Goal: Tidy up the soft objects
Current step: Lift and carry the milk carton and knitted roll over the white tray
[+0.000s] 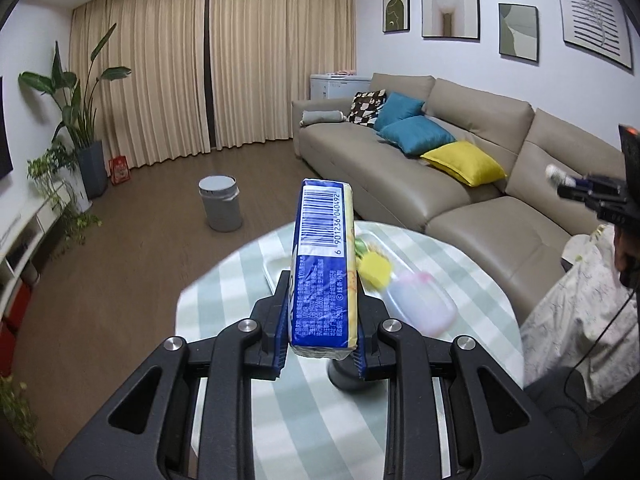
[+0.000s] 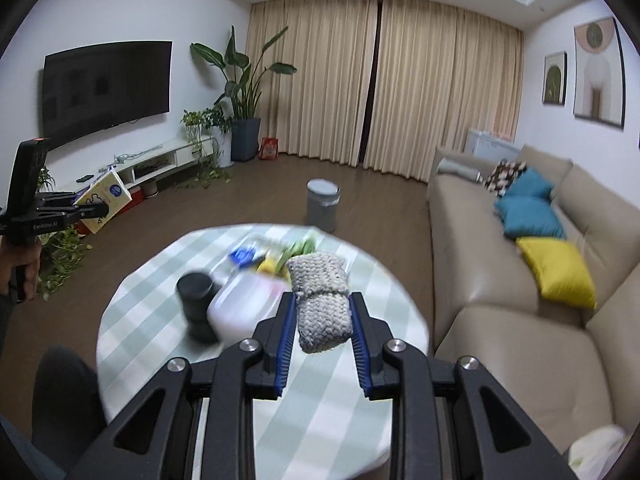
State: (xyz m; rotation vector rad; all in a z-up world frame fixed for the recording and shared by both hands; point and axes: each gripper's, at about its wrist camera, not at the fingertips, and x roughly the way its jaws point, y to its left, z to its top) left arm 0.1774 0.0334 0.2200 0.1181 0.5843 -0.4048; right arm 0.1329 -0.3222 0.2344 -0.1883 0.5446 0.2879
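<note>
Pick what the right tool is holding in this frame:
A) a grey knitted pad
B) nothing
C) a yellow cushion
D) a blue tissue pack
A: in the right wrist view the right tool is shut on the grey knitted pad, lifted above the striped table; the blue tissue pack is in the left tool.

tissue pack [image 1: 322, 268]: glossy printed plastic film
knitted pad [image 2: 322, 304]: coarse grey yarn, rough and matt
left gripper [image 1: 320, 320]: matt black plastic, ribbed blue pads, bright metal pins
desk [image 2: 160, 320]: covered in smooth striped cloth
sofa [image 1: 460, 200]: smooth beige leather, slight sheen
floor [image 1: 140, 240]: dark wood
</note>
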